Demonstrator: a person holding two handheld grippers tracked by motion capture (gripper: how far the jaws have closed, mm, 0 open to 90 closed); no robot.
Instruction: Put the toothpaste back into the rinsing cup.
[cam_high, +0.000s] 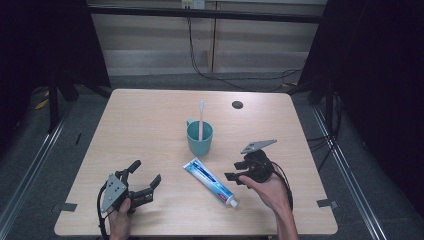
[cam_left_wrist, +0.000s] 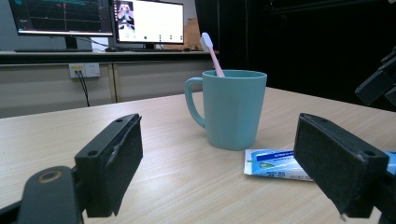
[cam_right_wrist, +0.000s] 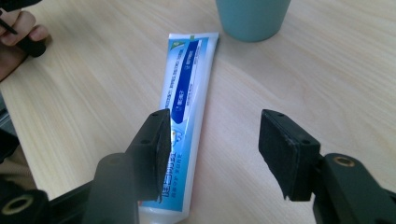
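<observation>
Teal mug (cam_high: 200, 139) already holds a pink toothbrush (cam_high: 201, 120). Toothpaste tube (cam_right_wrist: 184, 107) lies on the table, untouched, just beneath and ahead of the open right gripper (cam_right_wrist: 215, 154). Left gripper (cam_left_wrist: 219, 163) also gapes empty, mug ahead.

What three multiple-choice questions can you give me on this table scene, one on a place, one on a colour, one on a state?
1. Where is the toothbrush?
A. standing in the mug
B. flat on the table
C. in a gripper

2. What colour is the mug?
A. red
B. teal
C. black

3. How is the right gripper?
A. shut on the toothpaste tube
B. shut on the mug
C. open, holding nothing

Answers:
1 A, the brush rises from the mug.
2 B, its wall is teal.
3 C, its pads stand apart above the toothpaste tube.
</observation>
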